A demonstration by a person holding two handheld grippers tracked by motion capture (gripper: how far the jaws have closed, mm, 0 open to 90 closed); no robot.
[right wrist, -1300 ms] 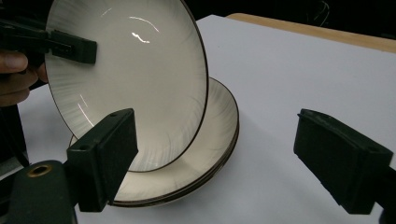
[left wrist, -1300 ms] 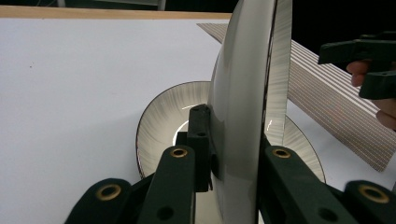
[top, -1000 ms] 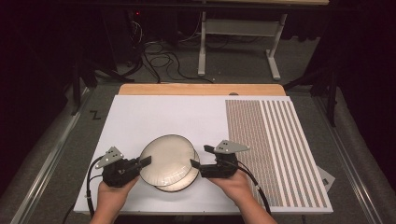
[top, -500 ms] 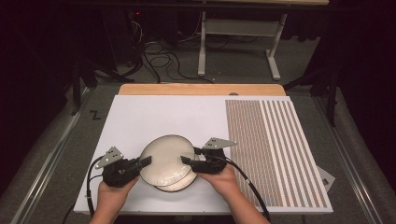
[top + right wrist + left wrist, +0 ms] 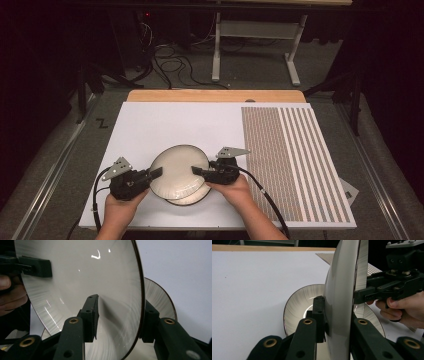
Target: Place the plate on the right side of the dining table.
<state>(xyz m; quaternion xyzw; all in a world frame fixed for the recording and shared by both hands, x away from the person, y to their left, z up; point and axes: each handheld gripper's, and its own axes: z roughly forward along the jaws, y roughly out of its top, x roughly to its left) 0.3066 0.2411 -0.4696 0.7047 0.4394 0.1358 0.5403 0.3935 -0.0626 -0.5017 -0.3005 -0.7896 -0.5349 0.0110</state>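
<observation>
Plates are the business here: our left gripper (image 5: 156, 173) has its fingers (image 5: 320, 315) clamped on the left rim of the upper plate (image 5: 179, 169), held off the lower plate (image 5: 192, 196) near the worktop's (image 5: 170, 125) front edge. Our right gripper (image 5: 199, 171) straddles the opposite rim, its fingers (image 5: 90, 312) just closing but one not yet clearly touching. We judge the step a two-sided grasp; next we finish the pinch, then lift level.
</observation>
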